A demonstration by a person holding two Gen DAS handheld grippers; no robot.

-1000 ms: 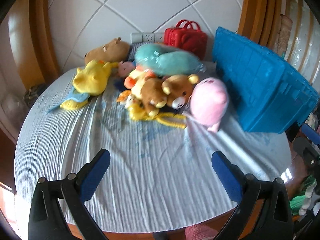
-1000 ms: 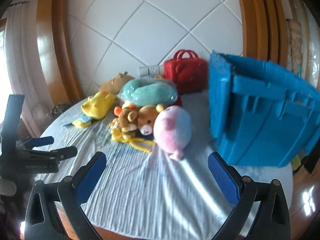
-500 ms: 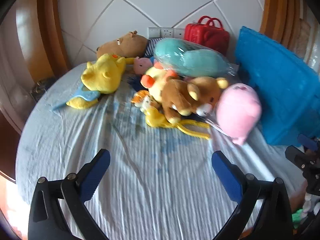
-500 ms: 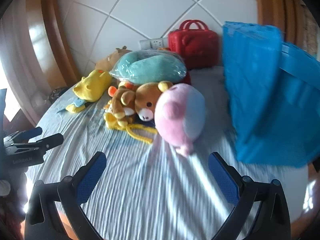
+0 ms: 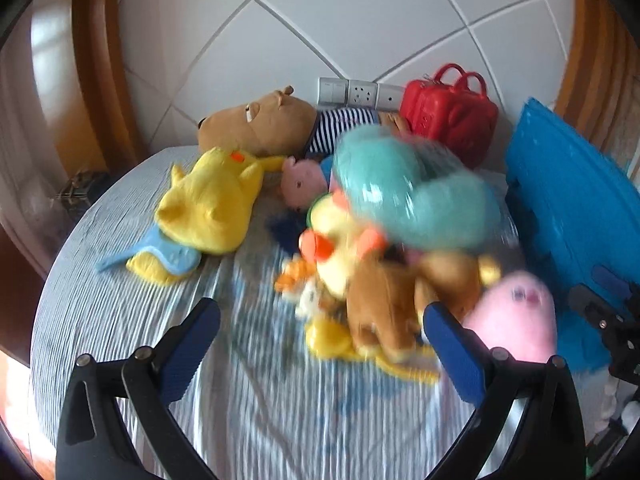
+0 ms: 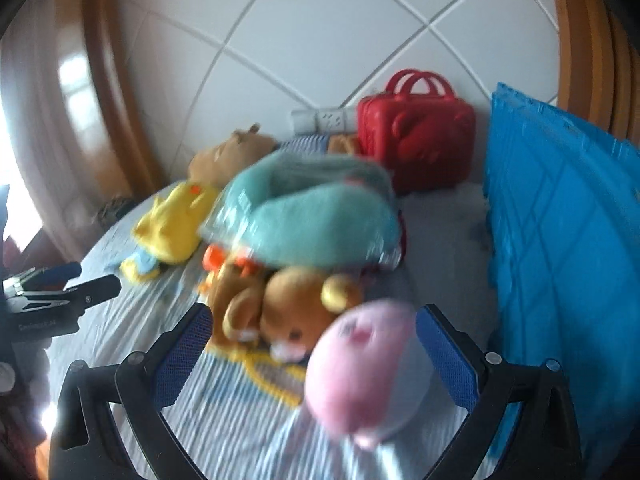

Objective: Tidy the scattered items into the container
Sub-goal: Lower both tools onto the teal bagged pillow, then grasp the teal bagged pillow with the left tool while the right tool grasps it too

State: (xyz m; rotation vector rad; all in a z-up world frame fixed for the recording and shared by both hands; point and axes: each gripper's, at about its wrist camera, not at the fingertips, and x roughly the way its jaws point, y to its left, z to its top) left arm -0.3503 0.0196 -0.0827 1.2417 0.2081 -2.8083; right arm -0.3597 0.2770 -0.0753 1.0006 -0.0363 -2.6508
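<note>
- We see a round table (image 5: 120, 360) under a striped blue-white cloth, with the toy pile heaped toward its far and right side.
- The blue container (image 6: 560, 260) stands at the table's right edge, just right of the pile.
- A teal cushion (image 5: 412, 196) in clear wrap lies on top of the heap, blurred in both views.
- Behind it we find a big tan plush (image 5: 260, 124) in a striped shirt, with a red case (image 5: 448, 116) against the tiled wall.
- The yellow plush (image 5: 208, 212) lies on the left, apart from the rest.
- A pink round plush (image 6: 364, 364) sits nearest us, touching the brown bear (image 6: 292, 312).
- A small pink pig (image 5: 304, 180) and an orange-beaked duck (image 5: 336, 240) are wedged in the middle.
- Our left gripper (image 5: 320, 340) is spread wide and holds nothing, facing the bear.
- Our right gripper (image 6: 312, 344) is likewise spread wide and empty, the pink plush between its fingers in view; whether it touches them, we cannot tell.
</note>
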